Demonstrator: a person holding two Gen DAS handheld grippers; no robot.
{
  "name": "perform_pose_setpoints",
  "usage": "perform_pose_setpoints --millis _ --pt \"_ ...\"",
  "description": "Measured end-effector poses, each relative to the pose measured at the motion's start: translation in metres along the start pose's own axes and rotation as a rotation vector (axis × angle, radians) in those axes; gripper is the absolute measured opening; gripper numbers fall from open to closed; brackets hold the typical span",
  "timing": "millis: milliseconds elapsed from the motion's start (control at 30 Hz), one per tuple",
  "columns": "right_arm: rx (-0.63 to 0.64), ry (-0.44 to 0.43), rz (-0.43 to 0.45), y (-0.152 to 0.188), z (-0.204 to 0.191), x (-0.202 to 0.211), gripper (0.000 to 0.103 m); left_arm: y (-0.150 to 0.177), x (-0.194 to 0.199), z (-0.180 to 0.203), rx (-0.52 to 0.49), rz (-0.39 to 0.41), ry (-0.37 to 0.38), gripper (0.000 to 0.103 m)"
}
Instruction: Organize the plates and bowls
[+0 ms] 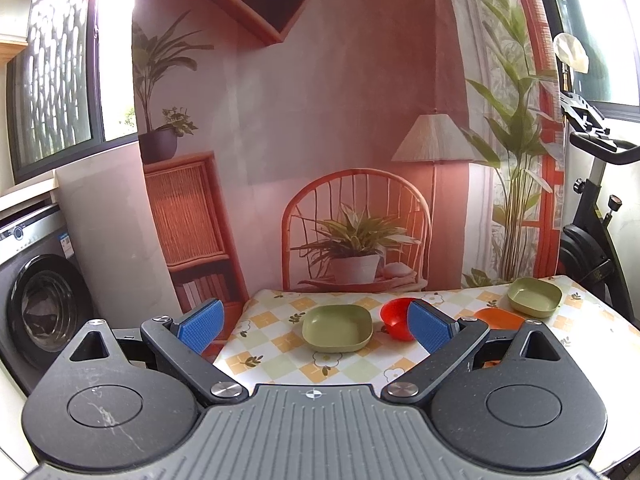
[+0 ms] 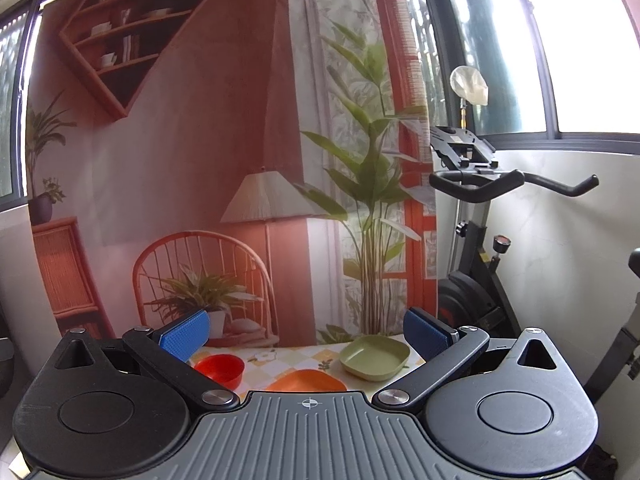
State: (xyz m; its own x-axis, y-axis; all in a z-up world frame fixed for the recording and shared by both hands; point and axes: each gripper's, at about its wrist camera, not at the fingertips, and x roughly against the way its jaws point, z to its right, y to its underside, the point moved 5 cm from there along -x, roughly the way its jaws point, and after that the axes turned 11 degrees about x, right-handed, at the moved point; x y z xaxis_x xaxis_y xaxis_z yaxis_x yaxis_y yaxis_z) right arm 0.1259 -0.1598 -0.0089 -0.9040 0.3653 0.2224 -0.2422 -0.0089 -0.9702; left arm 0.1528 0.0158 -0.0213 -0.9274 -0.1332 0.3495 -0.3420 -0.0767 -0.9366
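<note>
Your left tool point(image 1: 316, 326) is spread wide and holds nothing, and your right tool point(image 2: 306, 334) is spread and bare as well; both hang above the near edge of the surface point(image 1: 272, 360), clear of every dish. Take the red bowl point(image 1: 396, 317) as your landmark. In the left wrist view, one green square dish point(image 1: 338, 327) sits just beside it toward the washing machine point(image 1: 40, 304). On its other side lies the orange plate point(image 1: 498, 317), partly hidden behind your tool's finger. Beyond that, well apart from the red bowl near the far corner by the exercise bike point(image 2: 480, 240), sits the second green square dish point(image 1: 535, 296). By my reading, nothing is done: all four pieces lie singly, none stacked. Matching the green pair and grouping bowl and plate is all left.
</note>
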Motion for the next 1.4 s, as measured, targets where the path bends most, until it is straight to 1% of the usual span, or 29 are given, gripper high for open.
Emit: perform_pose_setpoints --millis 100,267,333,400,467,567,633,833,933,1033,1067,1100,1167,1233,1333,1400 --pt "-0.022 -0.009 0.015 -0.009 0.006 -0.020 0.103 -0.010 -0.019 0.003 0.010 0.009 0.027 0.099" --pt "-0.063 -0.019 0.029 -0.018 0.015 -0.052 0.103 -0.025 -0.043 0.010 0.012 0.051 0.042 0.099" --pt "-0.047 -0.014 0.045 -0.020 0.015 -0.062 0.103 -0.028 -0.051 0.013 0.014 0.063 0.049 0.099" --pt "-0.016 -0.007 0.088 -0.021 0.012 -0.071 0.103 -0.031 -0.059 0.014 0.019 0.065 0.051 0.099" --pt "-0.004 0.000 0.078 -0.020 0.008 -0.081 0.103 -0.031 -0.069 0.016 0.033 0.057 0.059 0.099" --pt "-0.017 -0.025 0.078 -0.018 0.005 -0.095 0.103 -0.026 -0.083 0.015 0.087 0.024 0.105 0.099" --pt "-0.024 -0.032 0.066 -0.015 0.004 -0.105 0.103 -0.022 -0.093 0.016 0.103 -0.003 0.116 0.098" --pt "-0.023 -0.063 0.056 -0.007 0.001 -0.128 0.103 -0.012 -0.119 0.027 0.062 -0.056 0.118 0.098" --pt "-0.034 -0.084 0.056 -0.001 0.002 -0.138 0.103 -0.003 -0.131 0.036 0.050 -0.095 0.118 0.098" --pt "-0.052 -0.079 0.045 0.009 0.006 -0.145 0.103 0.009 -0.145 0.042 0.073 -0.148 0.127 0.097" --pt "-0.056 -0.074 0.041 0.013 0.007 -0.148 0.103 0.014 -0.150 0.043 0.090 -0.172 0.135 0.094" --pt "-0.058 -0.066 0.033 0.019 0.008 -0.150 0.103 0.019 -0.155 0.045 0.102 -0.192 0.141 0.088" --pt "-0.053 -0.071 0.006 0.029 0.009 -0.155 0.103 0.030 -0.164 0.050 0.115 -0.239 0.152 0.084" --pt "-0.045 -0.075 -0.028 0.038 0.010 -0.163 0.103 0.039 -0.172 0.054 0.120 -0.265 0.156 0.084" --pt "-0.033 -0.058 -0.072 0.050 0.011 -0.172 0.103 0.052 -0.181 0.057 0.131 -0.293 0.155 0.084" --pt "-0.034 -0.058 -0.096 0.057 0.012 -0.178 0.103 0.056 -0.187 0.059 0.128 -0.312 0.151 0.082"
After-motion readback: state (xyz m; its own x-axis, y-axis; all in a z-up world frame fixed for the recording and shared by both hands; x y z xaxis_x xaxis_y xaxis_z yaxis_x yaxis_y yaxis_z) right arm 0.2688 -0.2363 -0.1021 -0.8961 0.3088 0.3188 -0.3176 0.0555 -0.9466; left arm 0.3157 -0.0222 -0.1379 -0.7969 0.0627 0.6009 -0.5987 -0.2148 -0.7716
